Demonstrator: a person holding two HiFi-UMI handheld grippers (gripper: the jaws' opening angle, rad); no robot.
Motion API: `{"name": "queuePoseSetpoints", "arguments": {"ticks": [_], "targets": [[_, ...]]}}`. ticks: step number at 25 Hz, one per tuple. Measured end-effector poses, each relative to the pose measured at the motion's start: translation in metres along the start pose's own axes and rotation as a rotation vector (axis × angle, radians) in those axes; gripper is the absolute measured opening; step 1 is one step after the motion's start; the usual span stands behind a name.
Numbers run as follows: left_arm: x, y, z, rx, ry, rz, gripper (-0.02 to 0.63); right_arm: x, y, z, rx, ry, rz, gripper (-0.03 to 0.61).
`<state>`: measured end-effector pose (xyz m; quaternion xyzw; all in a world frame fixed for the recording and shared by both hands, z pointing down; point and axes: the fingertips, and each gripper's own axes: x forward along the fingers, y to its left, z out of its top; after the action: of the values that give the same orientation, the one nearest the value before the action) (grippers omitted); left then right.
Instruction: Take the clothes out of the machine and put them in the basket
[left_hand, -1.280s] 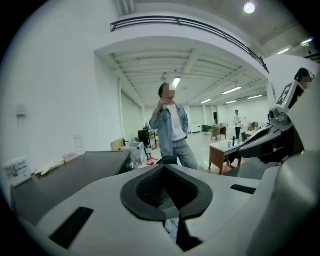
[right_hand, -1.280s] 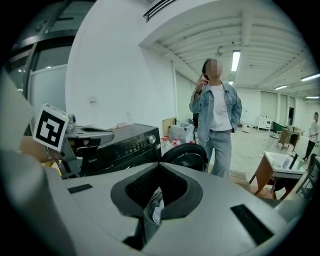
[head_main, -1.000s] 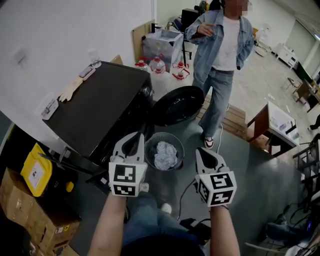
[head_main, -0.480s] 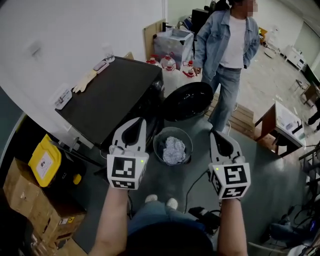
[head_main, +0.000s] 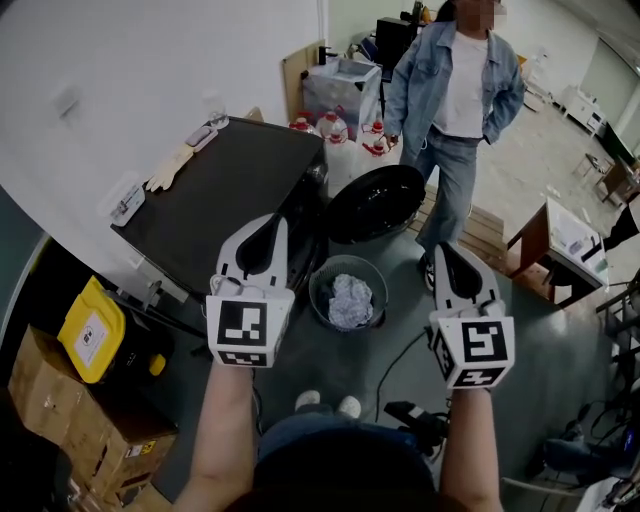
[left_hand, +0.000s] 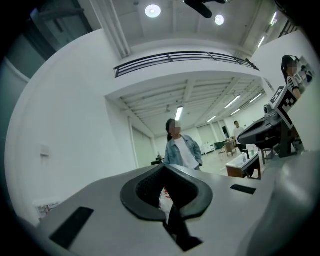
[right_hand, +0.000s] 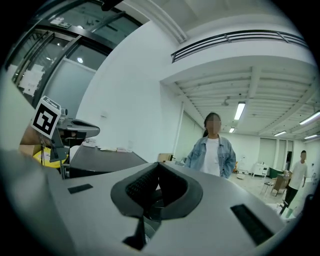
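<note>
The black washing machine (head_main: 220, 195) stands against the white wall, and its round door (head_main: 375, 205) hangs open to the right. Just in front of it on the floor sits a dark round basket (head_main: 322, 278) with a crumpled light-coloured cloth (head_main: 348, 300) inside. My left gripper (head_main: 271, 224) hovers above the machine's front edge, left of the basket, and it is shut and empty. My right gripper (head_main: 444, 251) hovers right of the basket, likewise shut and empty. In the left gripper view the left gripper (left_hand: 163, 170) has its jaws together, as does the right gripper (right_hand: 159, 168) in the right gripper view.
A person in a denim jacket (head_main: 455, 100) stands behind the open door. A yellow container (head_main: 92, 330) and cardboard boxes (head_main: 60, 420) lie at the left. Water bottles (head_main: 335, 125) stand by the wall, a wooden table (head_main: 560, 240) at the right. A cable (head_main: 400, 360) crosses the floor.
Both grippers have risen and now appear larger and higher in the head view. The person behind has shifted a little. The basket and its cloth have not moved.
</note>
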<state>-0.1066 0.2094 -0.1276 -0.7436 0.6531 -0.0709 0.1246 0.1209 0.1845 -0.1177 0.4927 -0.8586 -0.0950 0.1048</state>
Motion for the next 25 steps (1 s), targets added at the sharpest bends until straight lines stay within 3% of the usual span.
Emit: {"name": "queuePoseSetpoints", "arguments": {"ticks": [25], "targets": [[-0.006, 0.040, 0.042, 0.051, -0.090, 0.064, 0.002, 0.003, -0.016, 0.045, -0.044, -0.096, -0.054, 0.002]]}}
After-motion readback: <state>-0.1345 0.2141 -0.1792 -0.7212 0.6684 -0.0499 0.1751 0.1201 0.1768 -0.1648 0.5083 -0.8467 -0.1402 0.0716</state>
